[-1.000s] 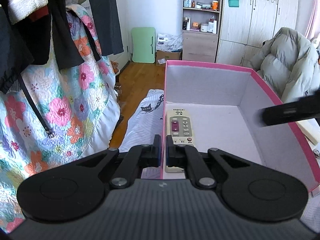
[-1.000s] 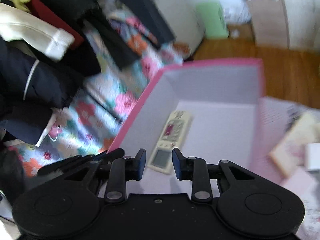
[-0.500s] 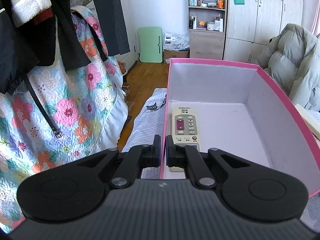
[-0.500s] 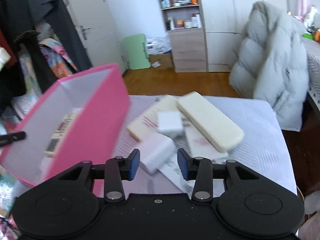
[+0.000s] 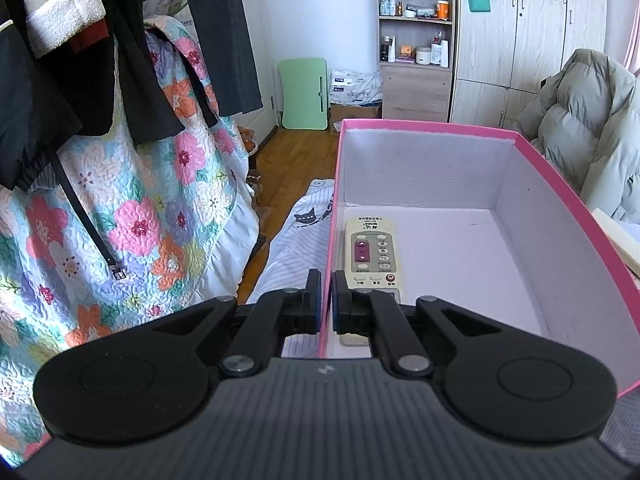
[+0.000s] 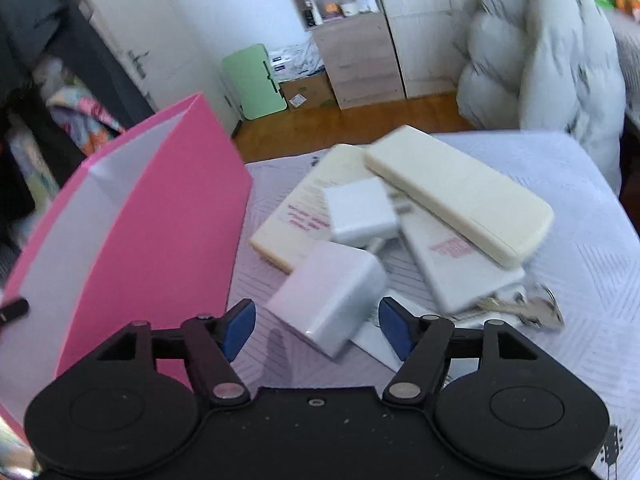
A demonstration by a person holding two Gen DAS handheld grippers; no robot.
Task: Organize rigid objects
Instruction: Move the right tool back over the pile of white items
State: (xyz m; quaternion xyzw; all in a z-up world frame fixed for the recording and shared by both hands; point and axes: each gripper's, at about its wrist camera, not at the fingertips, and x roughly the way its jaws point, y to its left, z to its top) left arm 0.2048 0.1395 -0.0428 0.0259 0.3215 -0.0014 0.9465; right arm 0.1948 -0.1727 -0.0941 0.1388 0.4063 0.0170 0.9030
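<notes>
My left gripper (image 5: 326,300) is shut on the near left wall of the pink box (image 5: 560,184). A cream remote control (image 5: 370,248) lies inside the box along that wall. In the right wrist view the pink box (image 6: 160,216) stands at the left. My right gripper (image 6: 316,322) is open, its jaws on either side of a white power adapter (image 6: 332,296) on the bed. Behind it lie a smaller white plug adapter (image 6: 360,212), a long cream remote (image 6: 460,192), a cream box with pink print (image 6: 296,216) and a white flat box (image 6: 460,264).
Keys (image 6: 532,308) lie at the right of the pile on the striped bedsheet (image 6: 580,240). A floral quilt and dark clothes (image 5: 120,160) hang at the left. A grey puffer jacket (image 5: 592,128) sits behind the box. Shelves (image 5: 416,40) stand by the far wall.
My right gripper has swung from over the box to the pile on the bed, opened wider, and come close to the white power adapter. The left gripper still holds the box wall.
</notes>
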